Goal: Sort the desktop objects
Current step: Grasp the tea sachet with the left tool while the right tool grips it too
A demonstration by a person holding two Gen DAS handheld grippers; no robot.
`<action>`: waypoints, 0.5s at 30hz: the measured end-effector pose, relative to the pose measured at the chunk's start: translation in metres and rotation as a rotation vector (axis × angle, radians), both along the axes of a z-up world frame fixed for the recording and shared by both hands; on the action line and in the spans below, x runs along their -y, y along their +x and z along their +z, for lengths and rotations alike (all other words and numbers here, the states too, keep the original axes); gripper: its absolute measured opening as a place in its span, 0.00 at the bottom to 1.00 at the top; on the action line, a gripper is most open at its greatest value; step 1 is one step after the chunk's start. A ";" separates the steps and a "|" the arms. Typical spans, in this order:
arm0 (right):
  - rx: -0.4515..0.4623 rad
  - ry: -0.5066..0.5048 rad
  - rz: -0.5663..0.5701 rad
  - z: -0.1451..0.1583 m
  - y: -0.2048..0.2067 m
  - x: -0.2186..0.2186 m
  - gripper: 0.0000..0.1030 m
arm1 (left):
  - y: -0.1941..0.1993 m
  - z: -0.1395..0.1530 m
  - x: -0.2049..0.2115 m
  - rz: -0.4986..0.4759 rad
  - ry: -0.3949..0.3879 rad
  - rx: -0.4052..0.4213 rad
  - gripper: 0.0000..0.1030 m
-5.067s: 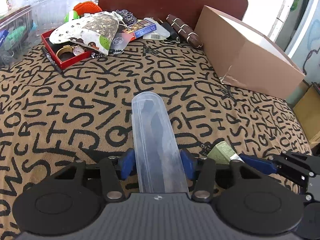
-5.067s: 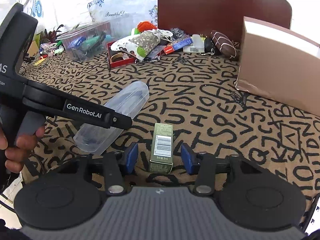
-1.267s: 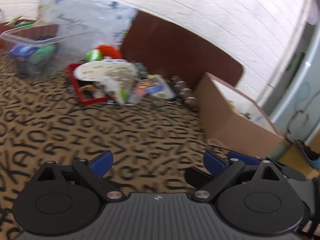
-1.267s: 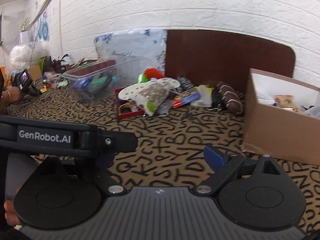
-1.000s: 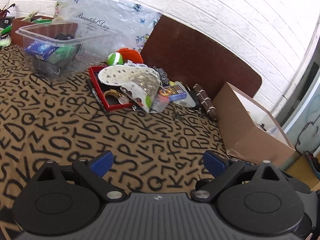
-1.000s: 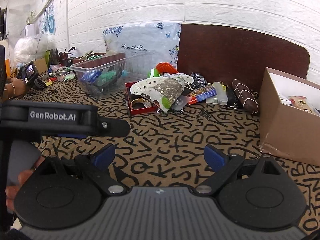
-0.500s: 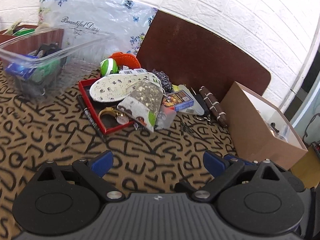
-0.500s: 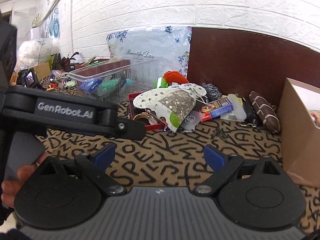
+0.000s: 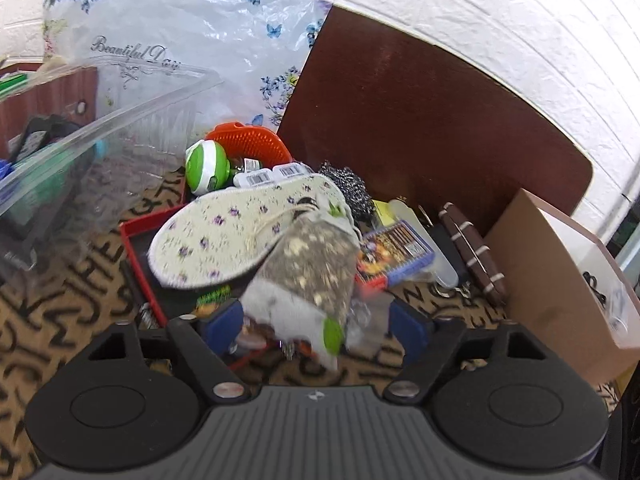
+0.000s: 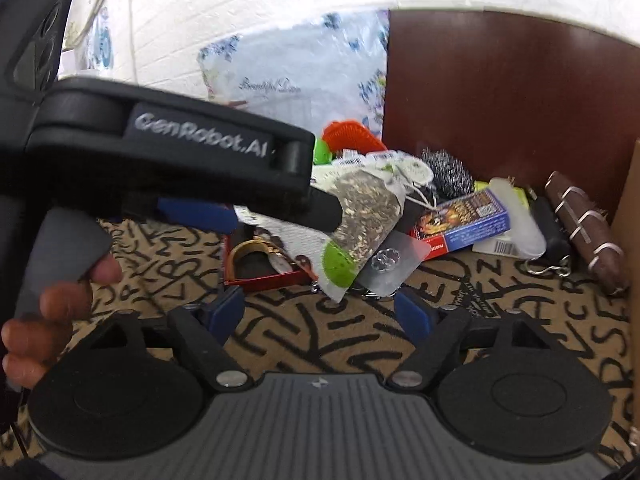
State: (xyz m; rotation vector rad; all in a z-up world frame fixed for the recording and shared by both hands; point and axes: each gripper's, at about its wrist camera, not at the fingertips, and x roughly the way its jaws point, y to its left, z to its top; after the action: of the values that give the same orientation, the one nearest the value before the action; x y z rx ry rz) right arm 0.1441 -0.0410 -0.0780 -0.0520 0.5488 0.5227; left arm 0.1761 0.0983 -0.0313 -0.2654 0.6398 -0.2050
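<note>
Each camera is sitting just behind its tool, looking forward and slightly down, close to the clutter. Both are sharing the seed pouch ahead; the right view is also catching the left tool.

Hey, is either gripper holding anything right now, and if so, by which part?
Nothing is held. The left gripper is closing around the speckled pouch's lower end, pads not yet pressing. The right gripper is closing over bare cloth.
</note>
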 end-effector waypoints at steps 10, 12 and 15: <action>-0.009 0.030 0.012 -0.008 0.043 -0.008 0.69 | 0.042 -0.012 0.002 -0.013 0.015 -0.044 0.60; -0.007 0.029 0.017 -0.012 0.047 -0.012 0.67 | 0.047 -0.018 0.002 -0.016 0.004 -0.071 0.56; -0.007 0.029 0.018 -0.013 0.050 -0.014 0.56 | 0.045 -0.019 0.002 -0.010 -0.003 -0.061 0.49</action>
State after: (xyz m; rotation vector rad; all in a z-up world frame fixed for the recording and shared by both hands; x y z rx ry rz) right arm 0.1941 -0.0265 -0.0911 -0.0277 0.5478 0.5489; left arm 0.2207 0.0964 -0.0507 -0.2718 0.7019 -0.2082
